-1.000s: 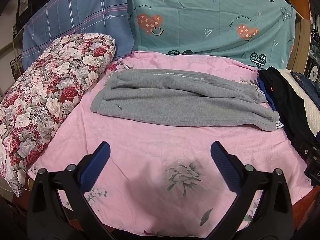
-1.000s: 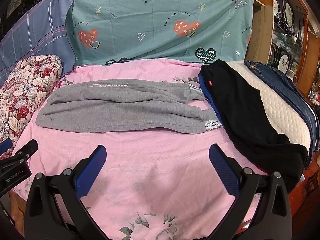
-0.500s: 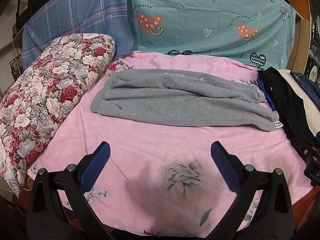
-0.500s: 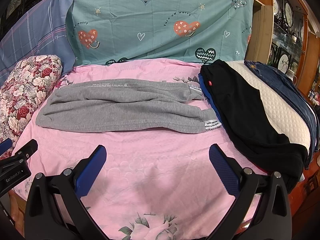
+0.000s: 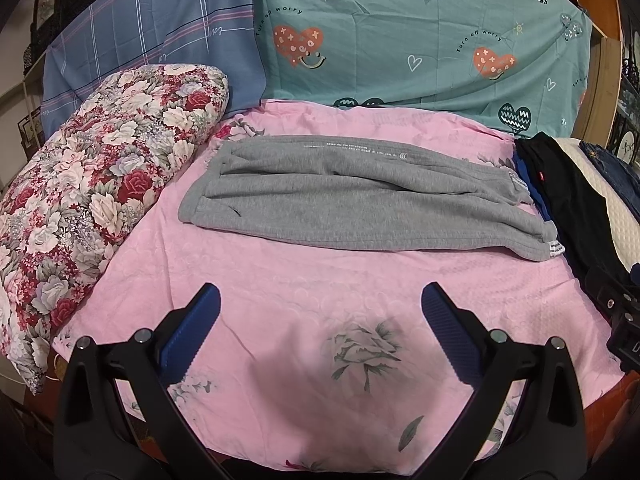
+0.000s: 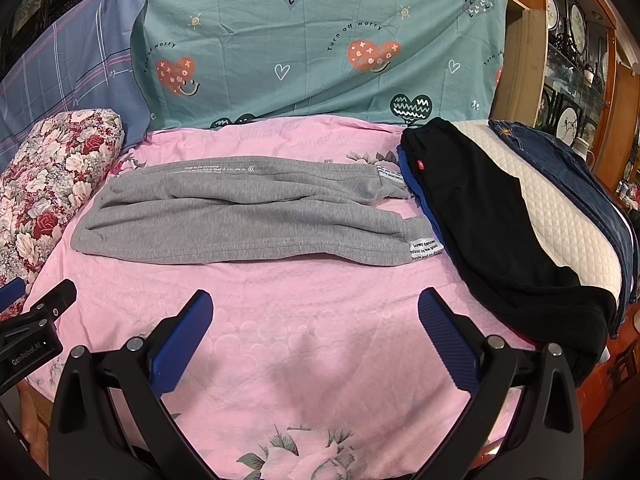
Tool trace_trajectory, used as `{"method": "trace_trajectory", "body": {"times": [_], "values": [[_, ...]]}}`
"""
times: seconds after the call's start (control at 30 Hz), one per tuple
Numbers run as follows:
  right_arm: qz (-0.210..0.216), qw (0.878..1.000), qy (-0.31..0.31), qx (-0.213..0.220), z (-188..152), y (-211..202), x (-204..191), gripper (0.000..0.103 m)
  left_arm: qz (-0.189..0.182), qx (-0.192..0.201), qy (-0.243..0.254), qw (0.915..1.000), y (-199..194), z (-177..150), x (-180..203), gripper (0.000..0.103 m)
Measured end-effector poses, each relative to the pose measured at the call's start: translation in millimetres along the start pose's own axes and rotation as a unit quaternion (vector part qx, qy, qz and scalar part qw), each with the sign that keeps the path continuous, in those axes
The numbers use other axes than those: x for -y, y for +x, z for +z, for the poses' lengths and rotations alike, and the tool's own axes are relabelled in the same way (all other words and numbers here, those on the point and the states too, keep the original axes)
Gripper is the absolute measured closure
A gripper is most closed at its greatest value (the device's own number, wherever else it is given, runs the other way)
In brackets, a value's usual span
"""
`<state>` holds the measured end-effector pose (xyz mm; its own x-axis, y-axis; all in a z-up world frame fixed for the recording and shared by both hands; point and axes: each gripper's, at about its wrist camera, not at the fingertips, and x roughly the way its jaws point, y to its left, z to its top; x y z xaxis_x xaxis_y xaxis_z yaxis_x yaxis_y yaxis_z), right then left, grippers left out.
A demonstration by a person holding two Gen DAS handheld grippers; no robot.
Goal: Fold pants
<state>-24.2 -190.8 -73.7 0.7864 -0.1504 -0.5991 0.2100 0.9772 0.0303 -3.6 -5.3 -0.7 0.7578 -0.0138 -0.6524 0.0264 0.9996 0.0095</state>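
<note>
Left wrist view shows you the grey sweatpants [image 5: 360, 196] lying flat across the pink bedspread [image 5: 320, 300], already doubled leg over leg, waistband toward the flowered pillow [image 5: 92, 200] and cuffs beside the pile of dark clothes [image 5: 568, 200]. Your left gripper [image 5: 320, 312] hangs over bare bedspread with its jaws spread wide and empty. In the right wrist view your right gripper [image 6: 316, 316] is just as wide, holding nothing, short of the pants. Expect soft, thick, limp fleece that sags and drags: light enough, but it will not keep a shape. Pinch both layers at the cuffs [image 6: 416, 240] with your right, at the waistband [image 5: 196, 208] with your left.
</note>
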Motion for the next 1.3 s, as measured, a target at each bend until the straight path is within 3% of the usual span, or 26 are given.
{"method": "trace_trajectory", "body": {"times": [0.63, 0.8, 1.0, 1.2, 1.3], "values": [[0.001, 1.000, -0.001, -0.005, -2, 4, 1, 0.001, -0.001, -0.005, 0.002, 1.0000, 5, 1, -2, 0.002], [0.030, 0.999, 0.001, -0.027, -3, 18, 2, 0.001, -0.029, -0.044, -0.012, 0.9985, 24, 0, -9, 0.002], [0.044, 0.994, 0.022, -0.097, -20, 65, 9, 0.001, -0.072, -0.145, -0.097, 0.9820, 81, -8, -45, 0.002], [0.035, 0.989, 0.035, -0.140, -27, 96, 18, 0.001, -0.056, -0.151, -0.159, 0.9740, 154, 37, -109, 0.002], [0.031, 0.988, 0.045, -0.142, -27, 100, 26, 0.001, -0.074, -0.189, -0.215, 0.9553, 207, 53, -147, 0.002]]}}
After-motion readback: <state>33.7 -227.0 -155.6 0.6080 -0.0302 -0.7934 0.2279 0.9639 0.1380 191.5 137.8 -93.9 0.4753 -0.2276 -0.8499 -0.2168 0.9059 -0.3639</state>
